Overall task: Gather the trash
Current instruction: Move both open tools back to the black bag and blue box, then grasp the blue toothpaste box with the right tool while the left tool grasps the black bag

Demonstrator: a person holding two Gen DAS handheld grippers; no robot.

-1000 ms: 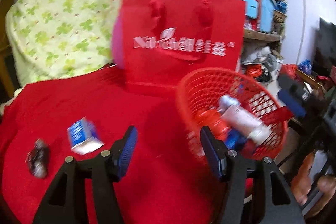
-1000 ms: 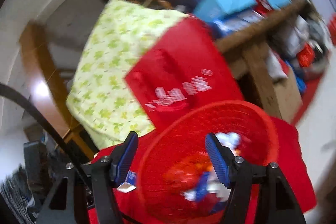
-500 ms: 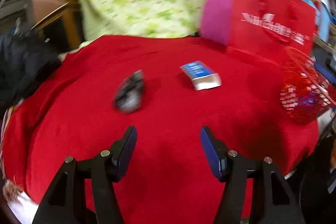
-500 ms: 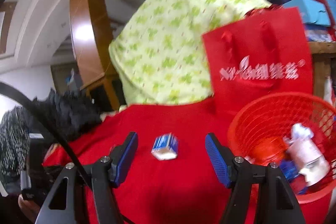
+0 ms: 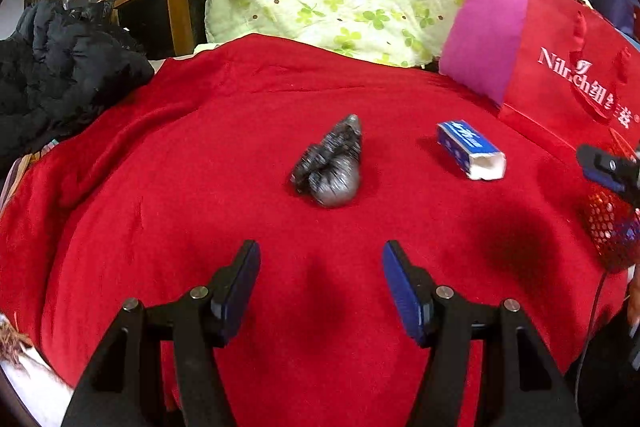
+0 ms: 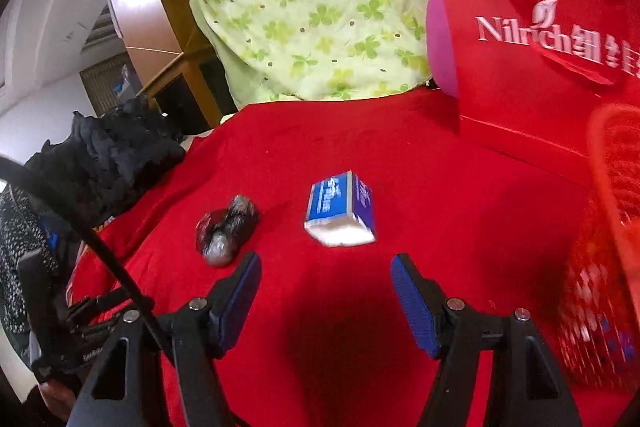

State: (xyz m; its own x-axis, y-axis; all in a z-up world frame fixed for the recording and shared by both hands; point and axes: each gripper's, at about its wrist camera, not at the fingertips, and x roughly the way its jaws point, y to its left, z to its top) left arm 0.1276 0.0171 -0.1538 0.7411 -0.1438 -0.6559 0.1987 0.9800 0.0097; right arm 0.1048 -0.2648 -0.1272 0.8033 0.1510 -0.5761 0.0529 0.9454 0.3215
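Crumpled wrapper: we have a dark, silvery crumpled wrapper lying near the middle of the red cloth, straight ahead of the left hand-held gripper but well short of its tips.
How it should handle: we judge it light and soft, likely to crush and spring back a little; the shiny film could slip, so we'd close across its fat rounded end, not the thin tail.
Small box: a blue and white small box lies on its side just beyond the right hand-held gripper, its open white end towards us; the wrapper sits near it on the left in that view.
How the box should handle: light card, we reckon, stiff along its length but easy to cave in at the open mouth, so we'd take it across the two long printed faces, mid-length.
Left hand-held gripper: spread, nothing between the pads, hovering over bare cloth.
Right hand-held gripper: jaws opening right now, nothing between them yet.
Basket: the red mesh basket stands at the right edge of the tabletop, already holding some rubbish.
Around it: a red paper bag stands behind the basket, and a dark jacket is heaped off to the left.
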